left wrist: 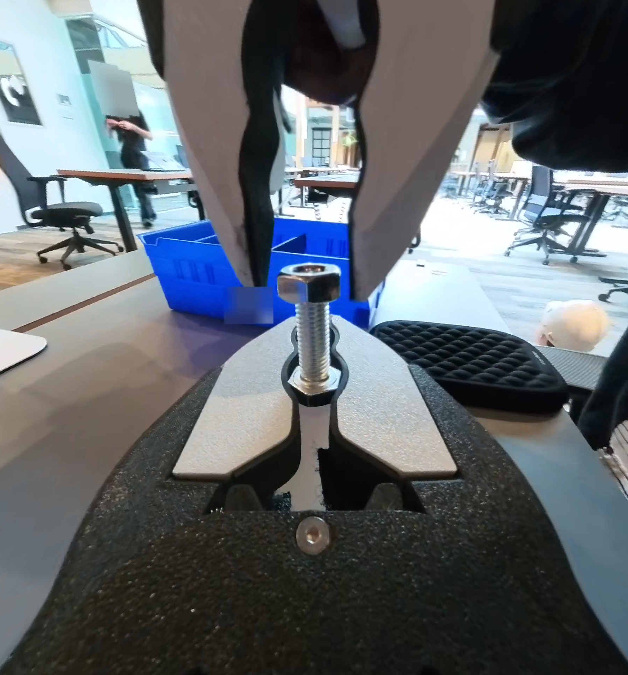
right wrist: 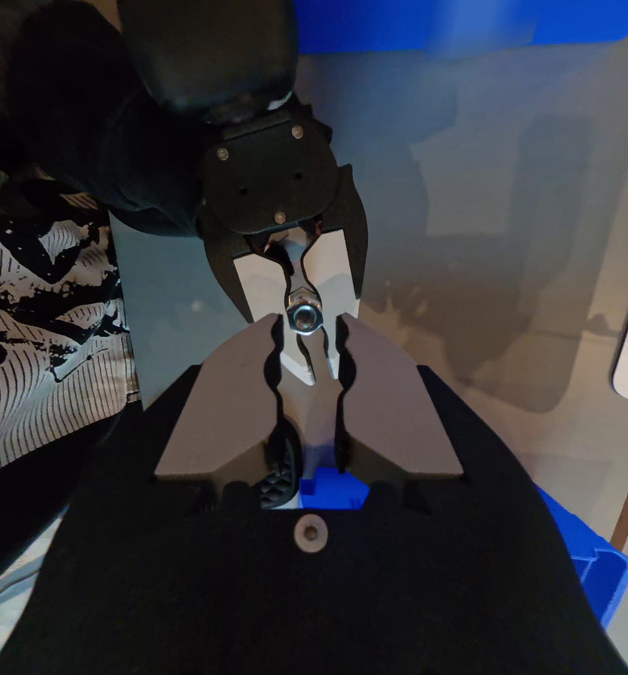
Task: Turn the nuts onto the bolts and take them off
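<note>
A silver bolt (left wrist: 312, 347) stands upright, its hex head gripped between the fingers of my left gripper (left wrist: 312, 336), which is shut on it. A silver nut (left wrist: 308, 288) sits at the top end of the thread. My right gripper (left wrist: 308, 290) comes down from above, open, one finger on each side of the nut with small gaps. The right wrist view looks down on the nut (right wrist: 302, 319) end-on, between my right gripper's (right wrist: 307, 317) fingertips (right wrist: 265, 328). Below it my left gripper (right wrist: 321, 376) holds the bolt.
A blue divided bin (left wrist: 195, 270) stands on the grey table (left wrist: 86, 401) just behind the bolt. A black quilted pad (left wrist: 465, 358) lies to the right, a white flat object (left wrist: 5, 350) at the left edge. Office chairs, desks and a person stand far behind. Across from one pair of fingers to the other is roughly 6 centimeters.
</note>
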Available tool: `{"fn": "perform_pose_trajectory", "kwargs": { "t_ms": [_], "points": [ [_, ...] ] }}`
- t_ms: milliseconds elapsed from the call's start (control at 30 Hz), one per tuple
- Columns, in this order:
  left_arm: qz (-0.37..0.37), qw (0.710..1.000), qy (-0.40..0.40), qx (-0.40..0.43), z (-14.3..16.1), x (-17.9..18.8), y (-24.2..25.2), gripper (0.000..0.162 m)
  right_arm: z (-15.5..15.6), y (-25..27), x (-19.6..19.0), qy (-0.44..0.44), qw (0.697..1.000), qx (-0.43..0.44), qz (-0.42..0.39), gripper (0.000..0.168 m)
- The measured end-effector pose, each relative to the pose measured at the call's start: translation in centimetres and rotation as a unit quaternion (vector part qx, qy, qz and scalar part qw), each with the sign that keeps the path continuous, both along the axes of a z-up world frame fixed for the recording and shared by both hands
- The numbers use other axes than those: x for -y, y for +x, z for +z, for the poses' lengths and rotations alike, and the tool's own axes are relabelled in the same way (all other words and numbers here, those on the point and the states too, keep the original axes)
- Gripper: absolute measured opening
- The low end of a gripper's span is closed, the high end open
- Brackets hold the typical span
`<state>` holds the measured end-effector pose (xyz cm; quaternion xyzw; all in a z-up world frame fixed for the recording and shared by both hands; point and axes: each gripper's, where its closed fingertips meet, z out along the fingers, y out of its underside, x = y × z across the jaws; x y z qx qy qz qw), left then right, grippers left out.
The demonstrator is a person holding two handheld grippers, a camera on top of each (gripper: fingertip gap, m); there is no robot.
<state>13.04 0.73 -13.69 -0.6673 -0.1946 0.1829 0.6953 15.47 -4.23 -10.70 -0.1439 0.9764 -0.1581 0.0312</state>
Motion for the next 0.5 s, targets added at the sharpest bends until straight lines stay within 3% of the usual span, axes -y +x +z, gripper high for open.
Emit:
{"fn": "perform_pose_trajectory", "kwargs": {
  "t_ms": [33,200,333,433,500],
  "points": [
    [-0.003,1.000,-0.003,0.000,-0.1,-0.1,0.1,0.012,0.0,0.1,0.0,0.000,1.000,0.001,0.004,0.024],
    [-0.013,1.000,-0.003,0.003,-0.1,-0.6,0.6,0.011,0.0,0.4,-0.2,0.005,0.999,-0.014,0.044,0.017],
    [-0.079,0.997,0.006,0.010,0.1,-1.3,2.0,0.012,0.1,1.2,-0.6,0.007,0.987,-0.049,0.152,0.017],
    [-0.165,0.986,0.016,0.018,0.2,-2.4,4.1,0.011,0.2,2.2,-1.3,0.010,0.957,-0.087,0.277,0.017],
    [-0.220,0.975,0.015,0.024,0.2,-3.1,5.7,0.011,0.1,2.9,-2.0,0.016,0.914,-0.131,0.383,0.017]
  ]
}}
